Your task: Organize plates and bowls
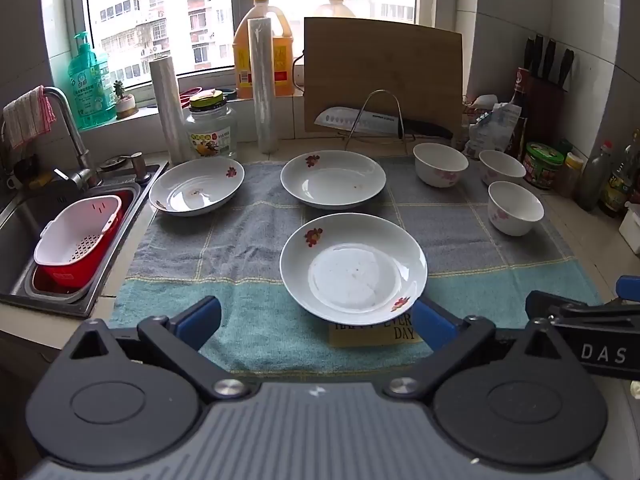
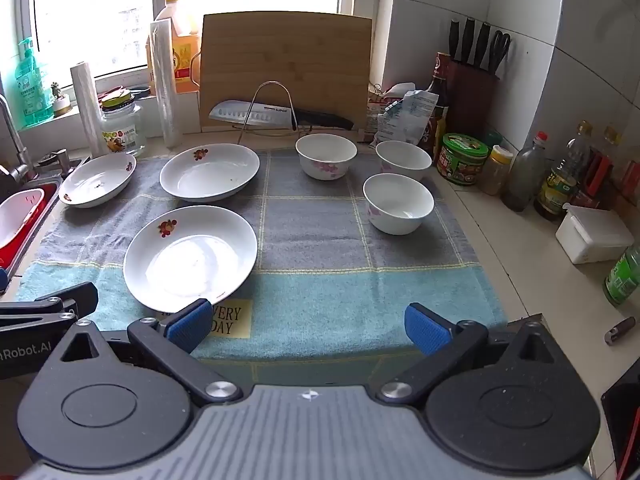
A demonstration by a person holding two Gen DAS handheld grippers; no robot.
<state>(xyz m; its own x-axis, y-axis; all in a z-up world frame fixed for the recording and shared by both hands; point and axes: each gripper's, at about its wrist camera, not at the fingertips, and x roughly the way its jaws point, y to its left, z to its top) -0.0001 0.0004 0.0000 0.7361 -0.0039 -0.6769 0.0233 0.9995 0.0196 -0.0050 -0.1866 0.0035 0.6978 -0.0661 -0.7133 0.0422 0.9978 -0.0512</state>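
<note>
Three white plates with red flower marks lie on a blue-grey towel [image 1: 256,240]: a near plate [image 1: 353,268] [image 2: 190,258], a far middle plate [image 1: 333,179] [image 2: 210,172] and a far left plate [image 1: 197,186] [image 2: 98,179] by the sink. Three white bowls with pink flowers stand upright at the right: one [image 1: 440,164] [image 2: 326,156], another [image 1: 502,167] [image 2: 403,160], the nearest [image 1: 515,208] [image 2: 398,203]. My left gripper [image 1: 316,320] is open just short of the near plate. My right gripper [image 2: 308,326] is open over the towel's front edge, holding nothing.
A sink [image 1: 24,232] with a red and white strainer basket [image 1: 78,236] lies at the left. A cutting board [image 1: 382,76], a knife on a wire rack [image 1: 376,120], jars, wrap rolls and bottles line the back. Condiment bottles [image 2: 560,184] and a white box [image 2: 592,236] crowd the right counter.
</note>
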